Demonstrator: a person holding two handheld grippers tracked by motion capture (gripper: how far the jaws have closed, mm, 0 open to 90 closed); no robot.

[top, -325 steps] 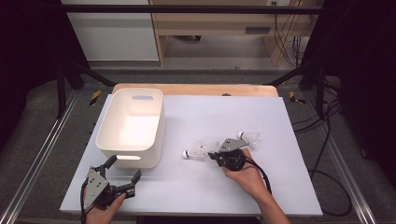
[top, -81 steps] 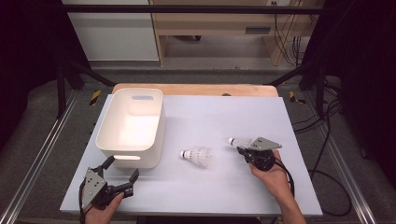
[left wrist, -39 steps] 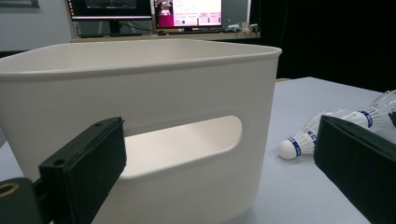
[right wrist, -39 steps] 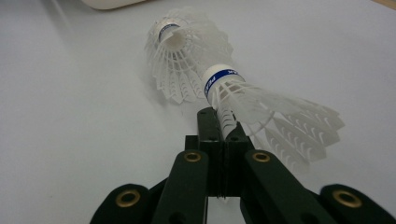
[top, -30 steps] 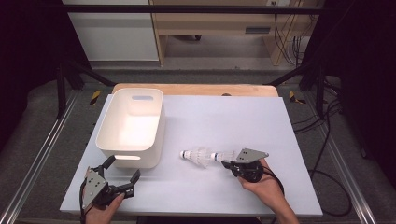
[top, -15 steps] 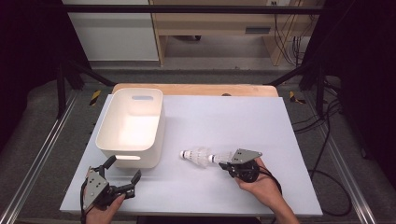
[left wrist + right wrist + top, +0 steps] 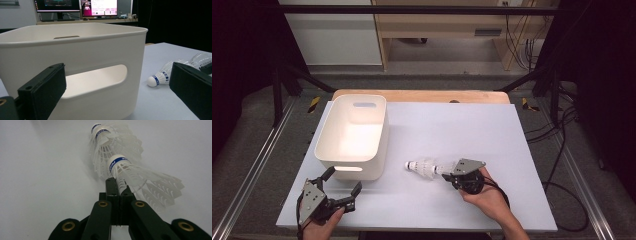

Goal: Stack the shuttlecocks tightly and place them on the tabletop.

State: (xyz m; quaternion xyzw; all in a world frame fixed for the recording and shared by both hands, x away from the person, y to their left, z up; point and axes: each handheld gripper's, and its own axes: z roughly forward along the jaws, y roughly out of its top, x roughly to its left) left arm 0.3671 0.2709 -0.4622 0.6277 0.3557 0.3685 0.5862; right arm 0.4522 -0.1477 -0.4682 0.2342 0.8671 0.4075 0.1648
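Since the earlier high view, the right gripper [image 7: 451,176] has carried its shuttlecock [image 7: 140,173] leftward along the front part of the desk [image 7: 492,125], so that its cork end now meets the skirt of the shuttlecock already lying there [image 7: 422,167]. The right gripper view shows the jaws closed together on a thin strip of the held shuttlecock's skirt, cork pointing away from the camera. The lying piece looks like two nested shuttlecocks (two banded corks show one behind the other), though the white feathers blur together and the count is not certain.

Judgement on the step in hand: nesting the held shuttlecock into the open skirt ahead. It should go well if the cork is kept on the axis of the lying piece and pushed level and slowly. The grip is slight and off to one side, so a skewed push could twist the shuttlecock out or slide the lying piece along the desk.

Surroundings: a white bin [image 7: 353,135] stands toward the left edge of the desk, apart from the shuttlecocks. The left gripper [image 7: 343,191] rests near the front left corner, jaws wide apart and holding nothing, facing the bin's handle slot. Nothing blocks the approach.
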